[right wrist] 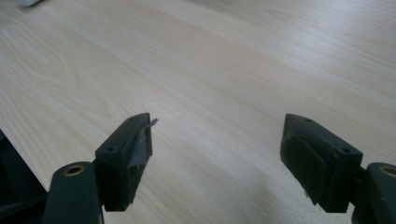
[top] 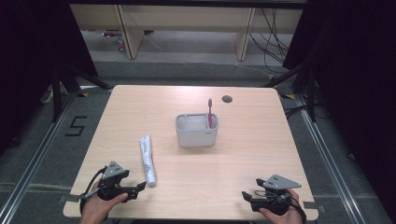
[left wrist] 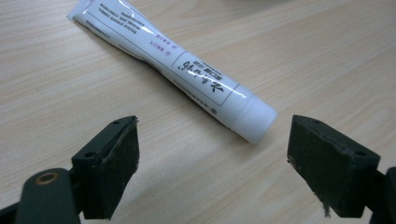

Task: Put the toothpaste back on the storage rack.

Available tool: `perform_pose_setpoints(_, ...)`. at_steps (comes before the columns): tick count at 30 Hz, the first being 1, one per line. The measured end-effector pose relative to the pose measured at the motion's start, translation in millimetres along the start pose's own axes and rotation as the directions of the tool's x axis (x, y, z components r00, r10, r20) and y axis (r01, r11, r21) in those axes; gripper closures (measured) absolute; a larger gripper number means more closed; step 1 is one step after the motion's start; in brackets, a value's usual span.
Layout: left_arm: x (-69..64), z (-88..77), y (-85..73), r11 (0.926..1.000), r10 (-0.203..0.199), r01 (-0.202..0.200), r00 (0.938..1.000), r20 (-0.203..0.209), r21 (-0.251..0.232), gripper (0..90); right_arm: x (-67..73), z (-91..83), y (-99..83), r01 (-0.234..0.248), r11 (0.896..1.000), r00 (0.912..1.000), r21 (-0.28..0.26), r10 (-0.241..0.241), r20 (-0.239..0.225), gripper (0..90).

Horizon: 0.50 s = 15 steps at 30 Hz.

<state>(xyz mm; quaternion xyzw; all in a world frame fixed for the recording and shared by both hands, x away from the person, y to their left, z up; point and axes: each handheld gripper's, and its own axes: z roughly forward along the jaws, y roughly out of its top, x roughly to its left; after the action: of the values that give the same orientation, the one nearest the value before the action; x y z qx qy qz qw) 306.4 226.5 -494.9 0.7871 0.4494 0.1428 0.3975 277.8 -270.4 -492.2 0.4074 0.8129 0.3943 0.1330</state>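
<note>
A white toothpaste tube (top: 147, 159) lies flat on the wooden table (top: 252, 154), left of centre, cap end toward the front. In the left gripper view the tube (left wrist: 177, 65) runs diagonally, its cap just ahead of the jaws. My left gripper (top: 140, 187) is open at the front left, just short of the cap, and holds nothing (left wrist: 212, 158). A grey holder (top: 196, 130) stands mid-table with a red toothbrush (top: 210, 113) upright in its right compartment. My right gripper (top: 244, 196) is open over bare wood at the front right (right wrist: 217, 156).
A dark cable hole (top: 227, 98) sits near the table's far edge. Black frame legs (top: 58, 88) and cables (top: 273, 42) stand beyond the table on the floor. Bare wood lies around the holder and between the two hands.
</note>
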Motion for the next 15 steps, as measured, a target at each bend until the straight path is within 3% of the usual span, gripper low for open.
perform_pose_setpoints(5,3.1,3.6,2.5,1.0000,0.007,-0.007,1.0000,-0.003,-0.001,16.9,0.2,0.2,-0.2,0.005,1.000,1.0000,-0.001,-0.005,-0.003,26.0)
perform_pose_setpoints(6,3.3,4.2,3.4,1.0000,0.001,-0.001,1.0000,-0.002,0.000,17.0,0.9,-0.5,-0.4,0.008,1.000,0.9996,-0.006,-0.008,0.028,26.0)
perform_pose_setpoints(11,5.3,6.2,8.7,1.0000,0.006,-0.006,1.0000,-0.006,0.005,17.6,1.4,-0.2,-0.5,0.010,1.000,0.9996,-0.005,-0.009,0.027,26.0)
perform_pose_setpoints(12,5.5,7.4,10.5,0.9999,0.001,-0.001,1.0000,-0.009,0.010,17.7,3.2,-0.2,-0.8,-0.013,1.000,0.9996,0.000,0.013,0.025,26.0)
perform_pose_setpoints(15,7.3,10.4,13.5,0.9998,0.004,-0.004,0.9999,-0.015,0.019,18.6,3.8,-0.3,-0.8,-0.020,1.000,0.9995,0.002,0.020,0.026,26.1)
